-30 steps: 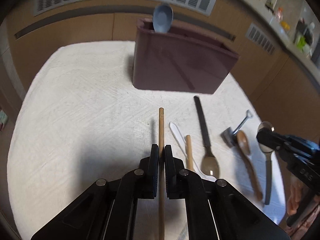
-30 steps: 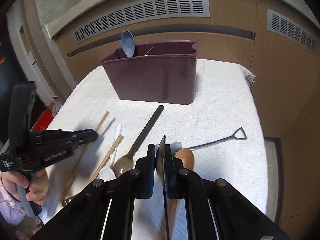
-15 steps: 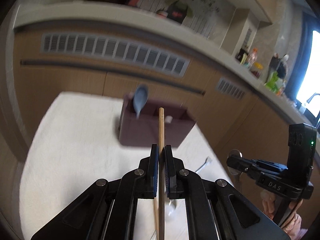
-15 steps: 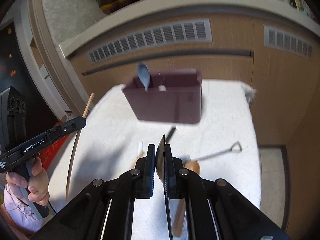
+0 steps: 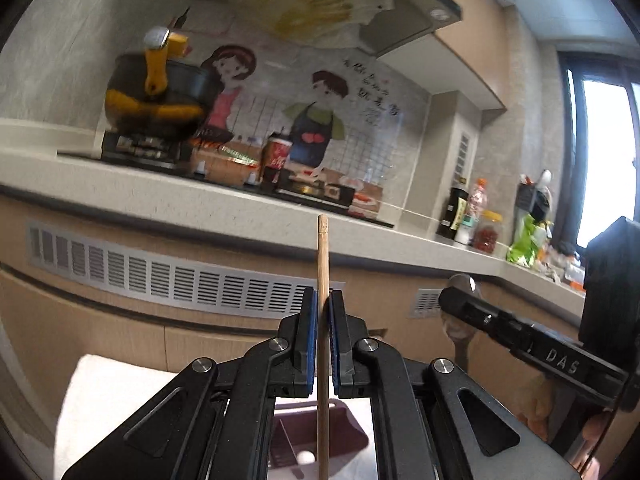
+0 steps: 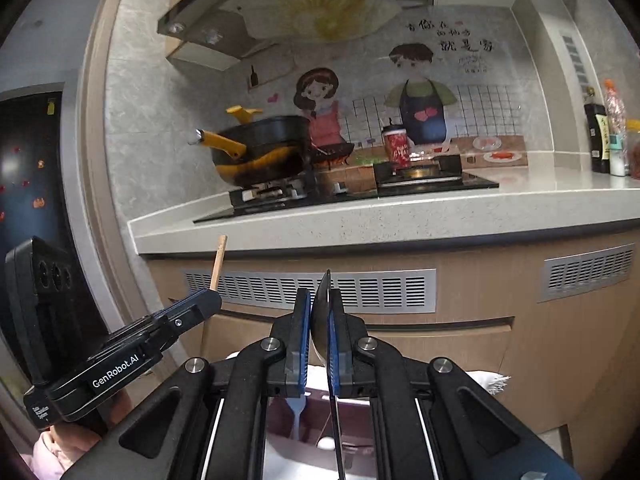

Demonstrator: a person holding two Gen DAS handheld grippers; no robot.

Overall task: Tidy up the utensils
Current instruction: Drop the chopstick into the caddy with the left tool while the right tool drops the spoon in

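Left gripper [image 5: 324,308] is clamped tight on the wooden chopstick [image 5: 322,256], which stands nearly upright between the pads, and your right gripper [image 6: 319,312] is pinched on the bowl of a metal spoon [image 6: 320,320], handle hanging down. Both are lifted well above the maroon utensil holder [image 5: 344,432], which sits on the white cloth-covered worktop [image 5: 104,384] right under the fingers.

My take for the drop: you can barely see the holder from up here, so tip each gripper down until the compartments are properly in view before lowering. There's a blue plastic spoon [image 6: 298,412] standing in there, so pick a slot that keeps like with like. Go one hand at a time; the two grippers are close beside each other and could bump. Let the lower end get inside the wall before you loosen the grip, or the chopstick will likely bounce out.
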